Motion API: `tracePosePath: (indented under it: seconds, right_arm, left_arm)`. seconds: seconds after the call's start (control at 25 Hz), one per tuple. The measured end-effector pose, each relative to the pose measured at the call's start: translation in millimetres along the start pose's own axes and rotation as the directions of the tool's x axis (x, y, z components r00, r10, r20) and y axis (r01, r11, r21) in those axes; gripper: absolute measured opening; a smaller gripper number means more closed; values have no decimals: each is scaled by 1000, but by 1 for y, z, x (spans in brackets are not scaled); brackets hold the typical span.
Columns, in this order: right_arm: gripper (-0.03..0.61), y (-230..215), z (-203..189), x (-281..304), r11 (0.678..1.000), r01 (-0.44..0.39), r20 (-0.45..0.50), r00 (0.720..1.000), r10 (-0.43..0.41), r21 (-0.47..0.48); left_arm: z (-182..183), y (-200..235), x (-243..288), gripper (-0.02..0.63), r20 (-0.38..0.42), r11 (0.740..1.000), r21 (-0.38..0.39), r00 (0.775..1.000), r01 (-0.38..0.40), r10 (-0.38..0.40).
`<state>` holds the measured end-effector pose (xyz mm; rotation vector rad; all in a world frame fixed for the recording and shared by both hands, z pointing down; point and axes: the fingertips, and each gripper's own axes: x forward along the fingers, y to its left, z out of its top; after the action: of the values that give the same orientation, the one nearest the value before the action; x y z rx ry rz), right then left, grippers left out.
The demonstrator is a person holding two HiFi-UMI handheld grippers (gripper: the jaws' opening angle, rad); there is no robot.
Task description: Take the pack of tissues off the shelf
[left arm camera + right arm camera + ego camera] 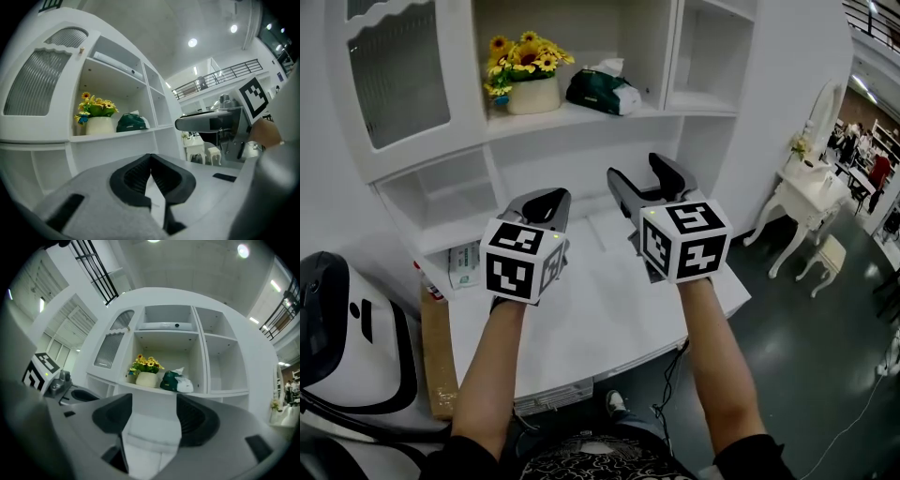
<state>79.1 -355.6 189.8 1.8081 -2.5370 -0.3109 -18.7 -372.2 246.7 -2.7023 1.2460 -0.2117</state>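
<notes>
Sunflowers [525,58] in a white pot [532,95]; small box [463,264] lying at left on the desk [609,309]; dressing table [811,192] and stool [825,255] far right.

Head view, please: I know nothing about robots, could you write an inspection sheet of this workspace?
Surface: white desk, mostly bare.
Job's things: green-and-white pack of tissues on the shelf beside the flower pot, untouched.
Clutter: small box at the desk's left; brown board along its left edge.
Grippers: left tongs shut, empty; right tongs open, empty.
Cables: black cable hanging under the desk's front.
Surroundings: white dressing table at right; white-and-black machine at left.
</notes>
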Motion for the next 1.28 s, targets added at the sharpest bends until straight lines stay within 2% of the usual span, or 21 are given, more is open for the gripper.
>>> tracePosePath:
  seconds: [0.56, 0.88, 1.28]
  right_arm:
    - [285, -68, 13, 100, 992, -103, 29, 994, 105, -68]
    - [287, -81, 21, 135, 988, -126, 42, 991, 130, -93]
    - [304, -91, 26, 168, 982, -99, 27, 994, 104, -159]
  left_arm:
    - [16, 32, 90, 5, -6, 995, -10, 995, -100, 100]
    - [11, 45, 107, 5, -25, 990, -13, 990, -142, 142]
    - [9, 62, 111, 5, -27, 983, -15, 983, -182, 182]
